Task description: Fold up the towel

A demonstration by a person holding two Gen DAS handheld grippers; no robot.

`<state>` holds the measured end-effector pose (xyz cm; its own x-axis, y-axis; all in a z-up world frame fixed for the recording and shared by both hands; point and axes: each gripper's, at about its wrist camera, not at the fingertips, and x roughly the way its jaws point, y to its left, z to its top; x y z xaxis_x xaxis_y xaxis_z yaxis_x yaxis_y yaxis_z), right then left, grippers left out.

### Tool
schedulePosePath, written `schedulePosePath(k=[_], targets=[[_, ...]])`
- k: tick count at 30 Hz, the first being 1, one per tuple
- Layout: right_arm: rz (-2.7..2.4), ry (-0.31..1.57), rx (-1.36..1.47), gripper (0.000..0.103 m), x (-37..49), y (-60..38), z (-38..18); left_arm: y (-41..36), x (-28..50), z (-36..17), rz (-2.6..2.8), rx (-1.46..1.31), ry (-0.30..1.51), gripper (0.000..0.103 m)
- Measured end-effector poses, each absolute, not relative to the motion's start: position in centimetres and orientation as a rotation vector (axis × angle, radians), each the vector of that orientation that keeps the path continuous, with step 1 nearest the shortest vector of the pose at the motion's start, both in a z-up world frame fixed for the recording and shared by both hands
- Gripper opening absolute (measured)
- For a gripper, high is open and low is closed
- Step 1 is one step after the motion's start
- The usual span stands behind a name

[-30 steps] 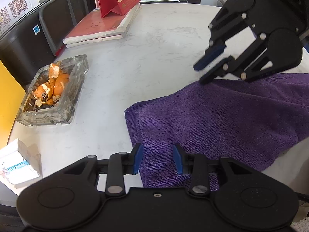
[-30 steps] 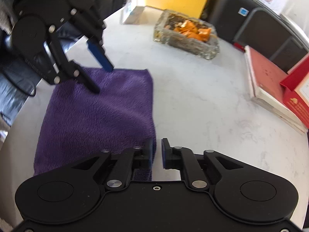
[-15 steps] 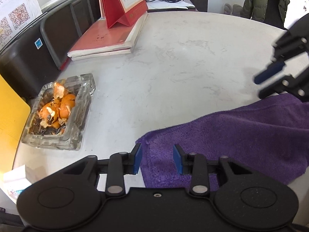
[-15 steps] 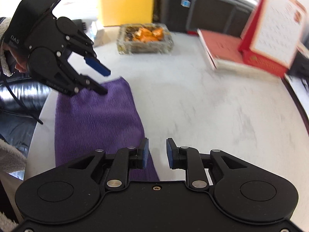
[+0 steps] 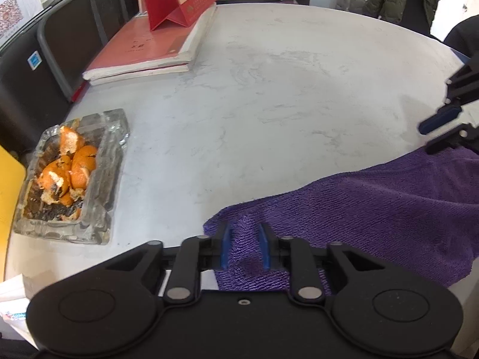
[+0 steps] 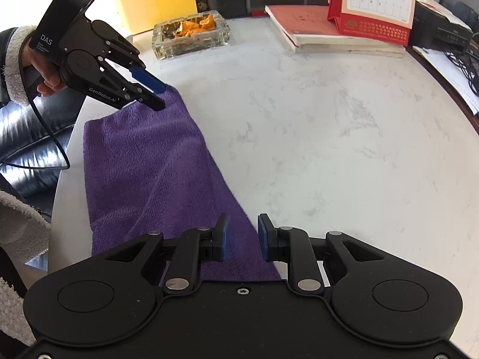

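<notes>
The purple terry-cloth towel (image 6: 143,164) lies stretched along the near edge of the round white marble table (image 6: 329,137), one side drooping over the rim. The left gripper (image 5: 244,246) is closing its jaws on the towel's far corner, cloth bunched between the blue pads. The right gripper (image 6: 242,237) straddles the opposite corner, jaws slightly apart, cloth between them but not visibly pinched. Near the far-left edge sits a square glass ashtray with orange peel (image 5: 67,176)

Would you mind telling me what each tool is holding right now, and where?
Both grip the purple towel: the left tool is closing on one corner, the right tool straddles its far-side edge.
</notes>
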<state>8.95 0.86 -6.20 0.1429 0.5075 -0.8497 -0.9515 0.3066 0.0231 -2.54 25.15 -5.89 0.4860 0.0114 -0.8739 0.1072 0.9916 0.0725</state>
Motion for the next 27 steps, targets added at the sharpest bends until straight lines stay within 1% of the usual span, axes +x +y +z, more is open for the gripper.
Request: schedulePosePath(k=[1, 4, 11, 27], targets=[[1.151, 0.880, -0.629, 0.020, 9.0, 0.9, -6.2, 25.0, -2.5, -5.9, -0.070, 0.126, 1.062, 0.005], [1.160, 0.852, -0.662, 0.020, 8.9, 1.2, -6.4, 24.9, -2.6, -5.9, -0.082, 0.130, 1.057, 0.004], [1.249, 0.784, -0.782, 0.020, 8.1, 3.8, -7.4, 25.2, -3.1, -5.2, -0.090, 0.109, 1.043, 0.004], [1.304, 0.765, -0.900, 0.020, 7.4, 5.4, -8.0, 25.8, -3.7, -4.8, -0.071, 0.109, 1.037, 0.004]])
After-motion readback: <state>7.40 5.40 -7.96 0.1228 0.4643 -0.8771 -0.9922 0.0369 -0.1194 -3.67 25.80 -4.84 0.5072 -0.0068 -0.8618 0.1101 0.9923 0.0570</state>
